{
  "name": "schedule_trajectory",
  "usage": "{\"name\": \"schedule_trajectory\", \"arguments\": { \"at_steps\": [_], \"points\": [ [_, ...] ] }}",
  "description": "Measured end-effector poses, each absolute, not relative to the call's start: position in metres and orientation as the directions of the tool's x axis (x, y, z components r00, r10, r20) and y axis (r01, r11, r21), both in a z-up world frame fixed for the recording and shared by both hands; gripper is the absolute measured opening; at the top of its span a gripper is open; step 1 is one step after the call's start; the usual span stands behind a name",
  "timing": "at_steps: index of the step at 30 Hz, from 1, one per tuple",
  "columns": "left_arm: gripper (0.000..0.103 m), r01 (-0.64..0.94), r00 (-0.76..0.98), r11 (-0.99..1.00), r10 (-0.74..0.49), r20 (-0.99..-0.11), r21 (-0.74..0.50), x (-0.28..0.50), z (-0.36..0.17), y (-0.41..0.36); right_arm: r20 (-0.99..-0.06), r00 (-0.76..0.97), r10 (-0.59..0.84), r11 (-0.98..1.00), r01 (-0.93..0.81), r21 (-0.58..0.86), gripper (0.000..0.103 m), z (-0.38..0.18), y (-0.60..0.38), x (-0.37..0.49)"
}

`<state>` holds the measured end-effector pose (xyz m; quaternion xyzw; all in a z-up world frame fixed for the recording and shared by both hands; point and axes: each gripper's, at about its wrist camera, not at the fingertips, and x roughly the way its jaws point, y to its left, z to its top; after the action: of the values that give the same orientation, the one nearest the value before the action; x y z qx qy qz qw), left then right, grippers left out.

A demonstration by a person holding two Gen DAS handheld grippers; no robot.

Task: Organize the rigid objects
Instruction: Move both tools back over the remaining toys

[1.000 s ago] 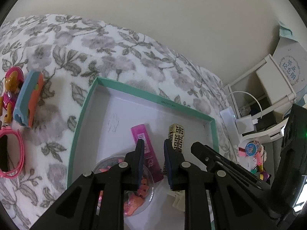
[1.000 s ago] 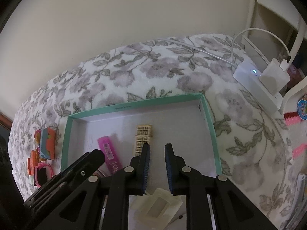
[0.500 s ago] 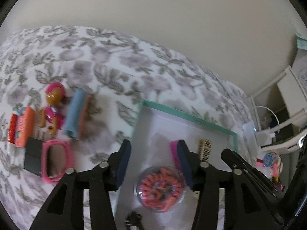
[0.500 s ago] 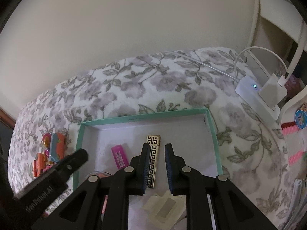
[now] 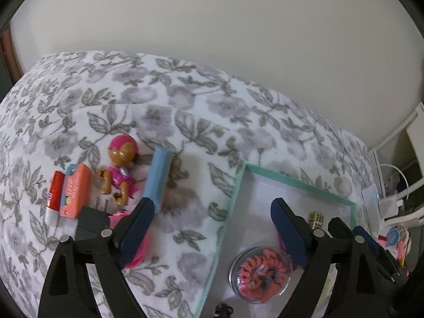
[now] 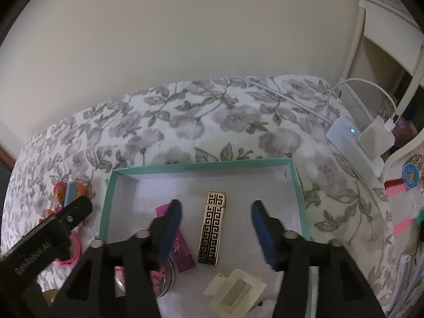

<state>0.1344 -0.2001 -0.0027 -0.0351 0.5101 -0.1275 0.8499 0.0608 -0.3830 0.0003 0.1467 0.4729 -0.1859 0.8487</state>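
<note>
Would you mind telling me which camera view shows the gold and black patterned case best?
The right wrist view: the gold and black patterned case lies flat in the teal box, its whole top face visible between the tool's fingers. In the left wrist view only its end peeks out behind a finger.

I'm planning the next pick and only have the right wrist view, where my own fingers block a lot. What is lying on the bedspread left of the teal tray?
Observer: A toy figure with a pink helmet lies face up there, outside the tray.
Operator: Anything between it and the tray?
Observer: Yes, a blue-edged block lies right beside the figure on the tray side.
Operator: And on the figure's far side?
Observer: An orange case, with a red tube alongside it. The left gripper is over the tray's left wall, jaws opening, with nothing between them.
</note>
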Motion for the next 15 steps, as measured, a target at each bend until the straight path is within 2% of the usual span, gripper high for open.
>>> {"name": "schedule_trajectory", "arguments": {
  "at_steps": [4, 8, 13, 15],
  "points": [
    [0.090, 0.163, 0.469, 0.969, -0.242, -0.850, -0.186, 0.138, 0.002, -0.191, -0.855, 0.485, -0.183, 0.891, 0.449, 0.064, 0.070, 0.000, -0.381, 0.062],
    [0.090, 0.147, 0.463, 0.961, -0.275, -0.842, -0.233, 0.144, 0.006, -0.179, -0.848, 0.490, -0.200, 0.895, 0.444, 0.046, 0.080, 0.002, -0.377, 0.064],
    [0.091, 0.134, 0.468, 0.953, -0.303, -0.830, -0.271, 0.149, 0.015, -0.163, -0.835, 0.507, -0.214, 0.904, 0.426, 0.027, 0.101, 0.006, -0.370, 0.067],
    [0.094, 0.128, 0.478, 0.955, -0.294, -0.827, -0.266, 0.151, 0.019, -0.156, -0.831, 0.511, -0.219, 0.908, 0.418, 0.018, 0.101, 0.009, -0.367, 0.068]
  ]
}}
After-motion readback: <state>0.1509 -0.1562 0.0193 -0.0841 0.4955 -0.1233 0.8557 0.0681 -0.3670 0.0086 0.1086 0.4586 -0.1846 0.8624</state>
